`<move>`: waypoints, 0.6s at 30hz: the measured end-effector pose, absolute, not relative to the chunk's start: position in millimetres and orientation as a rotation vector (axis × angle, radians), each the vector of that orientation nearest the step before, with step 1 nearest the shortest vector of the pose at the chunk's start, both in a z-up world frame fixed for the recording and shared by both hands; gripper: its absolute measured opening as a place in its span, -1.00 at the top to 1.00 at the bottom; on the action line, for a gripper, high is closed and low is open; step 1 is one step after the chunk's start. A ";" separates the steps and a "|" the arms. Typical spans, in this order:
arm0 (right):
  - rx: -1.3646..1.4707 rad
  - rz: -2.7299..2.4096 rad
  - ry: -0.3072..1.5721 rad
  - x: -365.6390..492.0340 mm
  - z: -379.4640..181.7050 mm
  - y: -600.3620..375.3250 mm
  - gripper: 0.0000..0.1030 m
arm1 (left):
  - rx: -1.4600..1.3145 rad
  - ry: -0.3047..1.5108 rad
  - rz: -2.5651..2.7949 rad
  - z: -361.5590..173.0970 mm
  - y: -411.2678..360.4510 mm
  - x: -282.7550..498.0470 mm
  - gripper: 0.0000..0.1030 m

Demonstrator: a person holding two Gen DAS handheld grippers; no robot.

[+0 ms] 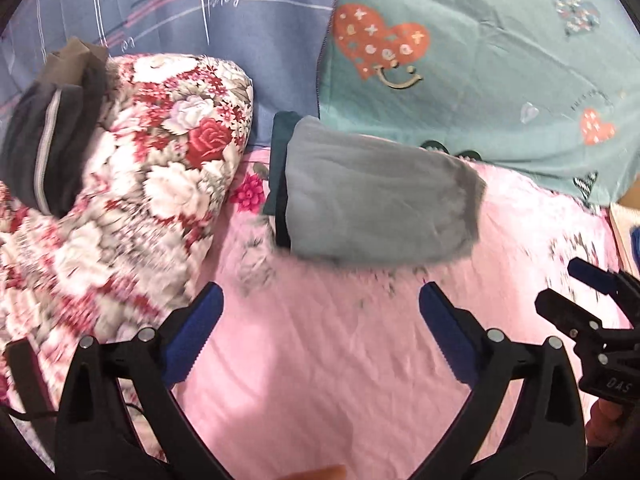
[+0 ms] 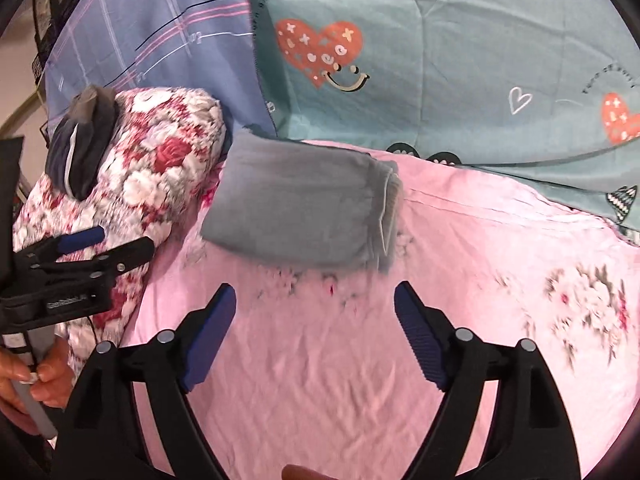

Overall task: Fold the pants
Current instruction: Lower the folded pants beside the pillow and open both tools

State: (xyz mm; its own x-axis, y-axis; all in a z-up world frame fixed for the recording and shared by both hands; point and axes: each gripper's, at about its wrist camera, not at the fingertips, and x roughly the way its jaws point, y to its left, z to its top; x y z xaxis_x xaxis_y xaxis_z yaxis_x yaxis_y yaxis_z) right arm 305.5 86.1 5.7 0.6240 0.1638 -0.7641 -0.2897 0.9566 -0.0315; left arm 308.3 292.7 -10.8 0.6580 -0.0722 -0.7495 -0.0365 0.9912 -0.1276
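Note:
The grey pants [image 1: 372, 196] lie folded into a compact rectangle on the pink floral sheet [image 1: 320, 360], with a dark teal garment [image 1: 280, 168] under their left end. They also show in the right wrist view [image 2: 296, 208], waistband to the right. My left gripper [image 1: 320, 296] is open and empty, a short way in front of the pants. My right gripper [image 2: 314, 296] is open and empty, also in front of the pants. Each gripper shows in the other's view: the right [image 1: 592, 296] and the left [image 2: 100, 248].
A red-and-white floral quilt [image 1: 132, 184] is bundled at the left with a dark grey zipped garment [image 1: 48, 144] on top. A teal heart-print cover [image 1: 480, 60] and a blue striped one [image 1: 180, 8] lie behind the pants.

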 end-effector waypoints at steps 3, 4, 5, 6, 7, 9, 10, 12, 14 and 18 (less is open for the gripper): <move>-0.148 0.256 0.862 284.1 5.8 85.5 -0.62 | -0.096 0.851 -0.014 -7.9 287.5 283.4 -0.94; -0.139 0.255 0.868 278.4 5.1 84.2 -0.62 | -0.089 0.852 -0.013 -5.6 285.9 273.9 -0.94; -0.134 0.253 0.874 272.8 4.2 82.8 -0.62 | -0.091 0.851 -0.012 -4.1 285.1 267.1 -0.94; -0.136 0.251 0.876 267.9 3.4 83.0 -0.62 | -0.099 0.851 -0.013 -3.4 285.9 260.3 -0.94; -0.142 0.248 0.876 262.5 3.0 83.0 -0.62 | -0.105 0.851 -0.013 -2.5 286.8 253.2 -0.94; -0.158 0.241 0.875 254.3 2.5 83.6 -0.62 | -0.107 0.855 -0.006 -3.0 288.0 243.2 -0.94; -0.163 0.238 0.876 250.9 2.0 83.8 -0.62 | -0.106 0.859 -0.003 -3.5 288.0 239.0 -0.94; -0.174 0.235 0.877 244.6 1.5 84.3 -0.63 | -0.107 0.865 -0.001 -5.0 288.2 231.2 -0.94; -0.179 0.233 0.877 238.7 1.5 84.4 -0.63 | -0.104 0.861 0.001 -4.5 288.0 224.3 -0.94; -0.186 0.226 0.875 231.7 1.3 81.5 -0.63 | -0.102 0.856 0.000 -3.7 287.7 216.5 -0.94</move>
State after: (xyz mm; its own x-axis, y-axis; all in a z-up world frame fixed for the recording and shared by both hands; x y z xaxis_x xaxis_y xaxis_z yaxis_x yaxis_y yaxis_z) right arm 231.7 81.5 1.3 0.6202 0.1191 -0.7754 -0.2709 0.9601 -0.0691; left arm 216.5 287.7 -3.7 0.6558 -0.0408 -0.7538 -0.0414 0.9951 -0.0900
